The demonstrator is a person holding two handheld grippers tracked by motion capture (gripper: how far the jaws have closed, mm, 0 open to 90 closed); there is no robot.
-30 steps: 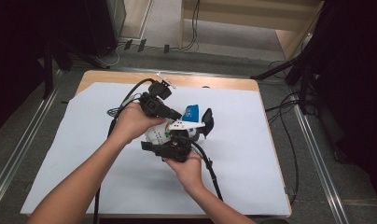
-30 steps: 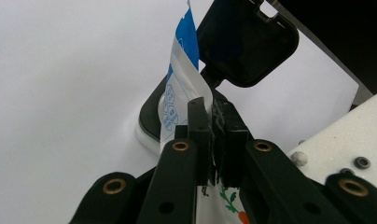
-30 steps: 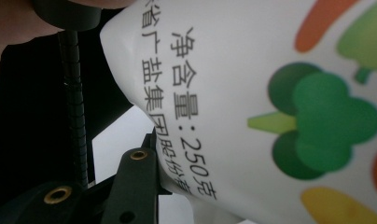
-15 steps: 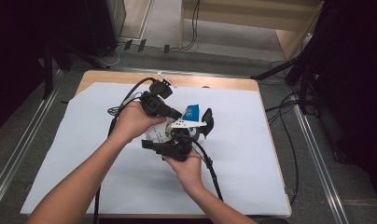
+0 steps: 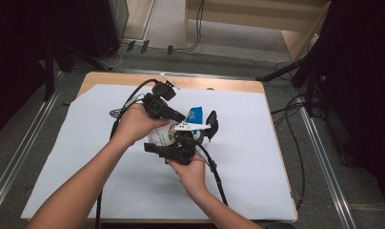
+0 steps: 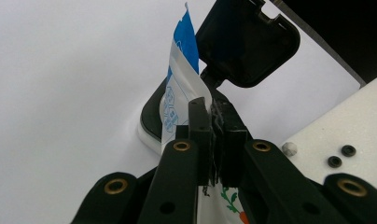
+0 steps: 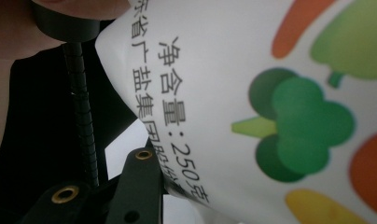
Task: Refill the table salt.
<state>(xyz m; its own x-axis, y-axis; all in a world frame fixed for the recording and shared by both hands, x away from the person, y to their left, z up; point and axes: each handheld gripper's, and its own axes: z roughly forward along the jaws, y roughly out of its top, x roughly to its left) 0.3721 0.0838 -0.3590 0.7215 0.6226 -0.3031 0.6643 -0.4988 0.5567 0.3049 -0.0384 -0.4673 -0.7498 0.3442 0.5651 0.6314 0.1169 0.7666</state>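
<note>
A white bag printed with vegetables and topped with a blue strip [image 5: 195, 114] hangs between my two grippers at the table's middle. My left gripper [image 5: 181, 119] is shut on the bag's side edge [image 6: 177, 88], the pads [image 6: 198, 121] pinching the film together. My right gripper [image 5: 174, 145] holds the lower part of the bag from the near side. In the right gripper view the printed bag [image 7: 270, 93] sits right against the camera, with one finger [image 7: 139, 177] pressed on it. Just beyond the bag stands a small black container with its lid [image 6: 247, 42] flipped open.
A white sheet [image 5: 86, 157] covers most of the wooden table [image 5: 219, 83]. Black cables [image 5: 214, 171] trail from both grippers toward the near edge. The right gripper's white top plate [image 6: 345, 126] shows at the right of the left gripper view. Dark stands and floor cables surround the table.
</note>
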